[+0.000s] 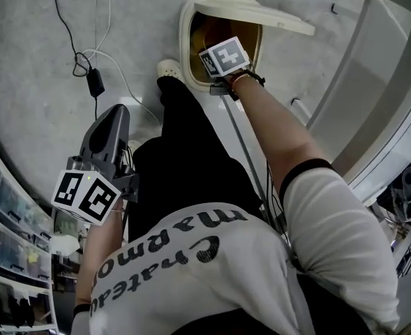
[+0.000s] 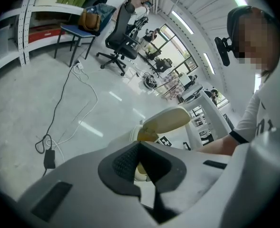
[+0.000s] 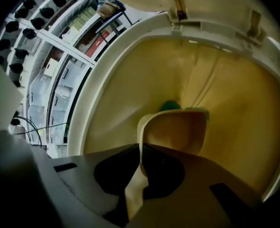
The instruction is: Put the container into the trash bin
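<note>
Upper left of the head view: grey floor point(image 1: 31, 47) crossed by a black cable point(image 1: 60, 11) ending at a power adapter point(image 1: 95, 82). Upper left of the left gripper view: a black office chair point(image 2: 120, 34) beside a blue table point(image 2: 75, 31) bearing a brown bag point(image 2: 90, 20). Upper left of the right gripper view: stocked shelving point(image 3: 59, 46).

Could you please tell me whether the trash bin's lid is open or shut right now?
Open. The lid is tipped up, and the right gripper holds the container at the mouth of the yellow-lined trash bin.
</note>
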Tool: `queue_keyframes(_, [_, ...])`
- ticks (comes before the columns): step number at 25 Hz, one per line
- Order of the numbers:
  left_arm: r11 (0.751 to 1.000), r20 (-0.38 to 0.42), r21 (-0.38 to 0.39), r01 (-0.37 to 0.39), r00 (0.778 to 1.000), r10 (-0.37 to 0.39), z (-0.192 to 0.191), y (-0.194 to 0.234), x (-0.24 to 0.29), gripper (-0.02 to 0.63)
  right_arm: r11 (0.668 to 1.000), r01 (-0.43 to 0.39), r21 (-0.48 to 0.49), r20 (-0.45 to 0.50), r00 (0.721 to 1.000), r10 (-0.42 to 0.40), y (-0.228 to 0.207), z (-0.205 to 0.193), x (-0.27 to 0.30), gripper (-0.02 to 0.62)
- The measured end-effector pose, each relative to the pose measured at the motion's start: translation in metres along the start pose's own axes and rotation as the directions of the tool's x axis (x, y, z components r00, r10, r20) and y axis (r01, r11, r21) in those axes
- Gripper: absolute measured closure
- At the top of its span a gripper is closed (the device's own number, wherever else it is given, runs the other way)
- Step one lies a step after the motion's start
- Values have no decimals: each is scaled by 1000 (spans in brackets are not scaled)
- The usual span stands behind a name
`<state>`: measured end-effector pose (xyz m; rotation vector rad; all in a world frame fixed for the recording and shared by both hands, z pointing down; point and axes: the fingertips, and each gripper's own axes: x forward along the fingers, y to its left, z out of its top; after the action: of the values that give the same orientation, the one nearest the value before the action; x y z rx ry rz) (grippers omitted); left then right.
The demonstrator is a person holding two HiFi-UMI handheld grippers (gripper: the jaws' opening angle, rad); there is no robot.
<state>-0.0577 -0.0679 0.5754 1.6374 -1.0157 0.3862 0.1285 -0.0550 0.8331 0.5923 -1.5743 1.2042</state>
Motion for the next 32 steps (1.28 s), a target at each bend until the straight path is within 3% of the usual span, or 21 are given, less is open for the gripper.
queue_keyframes(4, [1000, -8, 8, -7, 1000, 8, -5, 10, 11, 581, 994, 24, -105, -34, 999, -28, -7, 0, 17, 557])
queue_keyframes(7, [1000, 1, -1, -17, 1000, 17, -5, 16, 16, 581, 991, 38, -127, -58, 997, -45, -15, -4, 26, 557])
queue_keyframes(23, [1000, 9, -17, -7, 1000, 7, -29, 9, 23, 581, 992, 80, -96, -46, 995, -85, -35, -7, 37, 554])
queue_keyframes(32, [1000, 41, -5, -7, 999, 7, -17, 2, 13, 582, 992, 110, -65, -69, 991, -115, -32, -12, 33, 552])
